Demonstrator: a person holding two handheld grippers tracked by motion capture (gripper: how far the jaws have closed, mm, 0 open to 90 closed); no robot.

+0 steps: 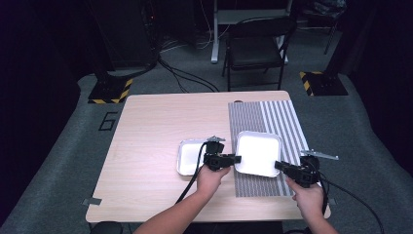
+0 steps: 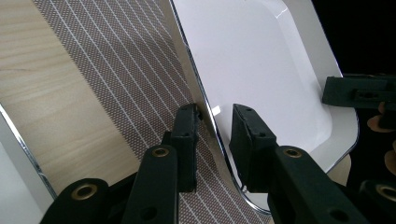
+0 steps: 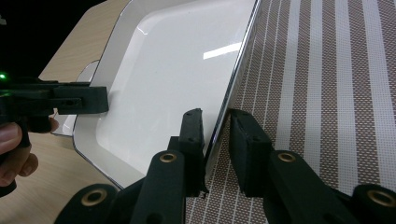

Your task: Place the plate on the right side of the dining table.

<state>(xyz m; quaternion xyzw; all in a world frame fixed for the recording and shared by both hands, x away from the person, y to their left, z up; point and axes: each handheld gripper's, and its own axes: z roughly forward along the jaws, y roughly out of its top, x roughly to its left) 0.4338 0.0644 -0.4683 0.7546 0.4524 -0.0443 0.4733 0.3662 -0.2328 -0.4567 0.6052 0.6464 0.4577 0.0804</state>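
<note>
Now L gripper point(image 1: 235, 158) & R gripper point(image 1: 278, 165) jaws straddle big white tray point(image 1: 258, 152) rims, w/ gaps showing.

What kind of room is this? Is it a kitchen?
Probably not a kitchen; it looks like a lab or recording room. A wooden table stands on grey carpet, with a folding chair, loose cables and hazard-striped stand bases behind it.

The larger tray point(image 1: 258, 152), right of centre in the high view, is glossy white with a thin silvery rim. A smaller white tray point(image 1: 187, 157) sits left of it. The placemat point(image 1: 272, 117) (brown-grey weave) carries fine white stripes leftward, broad ones rightward. The table point(image 1: 156, 126) is pale woodgrain. Both grippers are black.
</note>
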